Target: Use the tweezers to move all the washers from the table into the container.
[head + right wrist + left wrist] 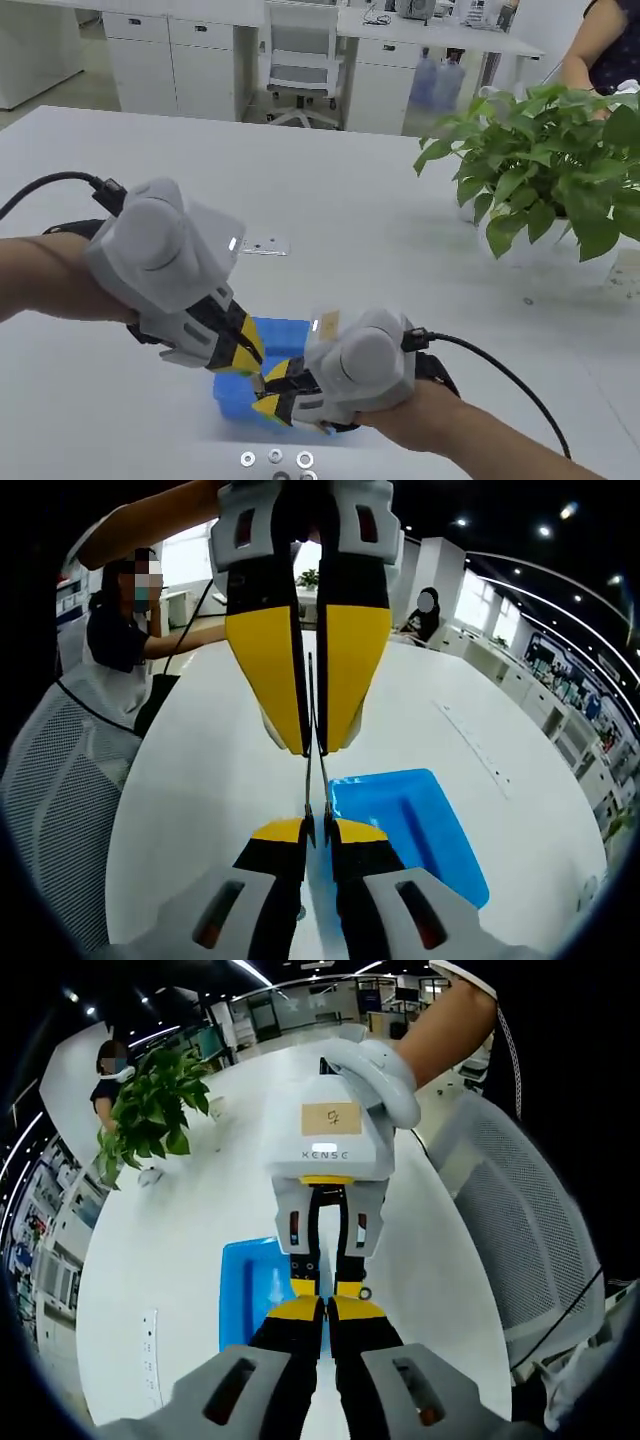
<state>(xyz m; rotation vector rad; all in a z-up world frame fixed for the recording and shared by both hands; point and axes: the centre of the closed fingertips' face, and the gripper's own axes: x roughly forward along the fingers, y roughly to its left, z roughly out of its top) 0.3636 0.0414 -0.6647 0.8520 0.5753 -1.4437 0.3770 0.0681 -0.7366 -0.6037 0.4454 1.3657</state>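
The tweezers [309, 780] are a thin metal sliver over the near-left edge of the blue container [285, 335], hard to make out in the head view and lost between the jaws in the left gripper view. In the right gripper view they run straight from one pair of yellow jaw tips to the other. The left hand-held gripper [325, 1310] is clenched on their upper part; the right hand-held gripper [318, 832] meets it tip to tip, jaws pinched almost together on the lower end. Both grippers hang above the container and hide its inside.

The washers [275, 457] lie loose on the white counter [380, 220] just in front of the container – a small cluster, the nearest ones cut off by the picture's bottom edge. Beyond the container to the right stands a leafy plant [540, 160], with a person [600, 50] partly hidden behind it. Straight beyond, past the counter's far edge, is a white chair [300, 60].
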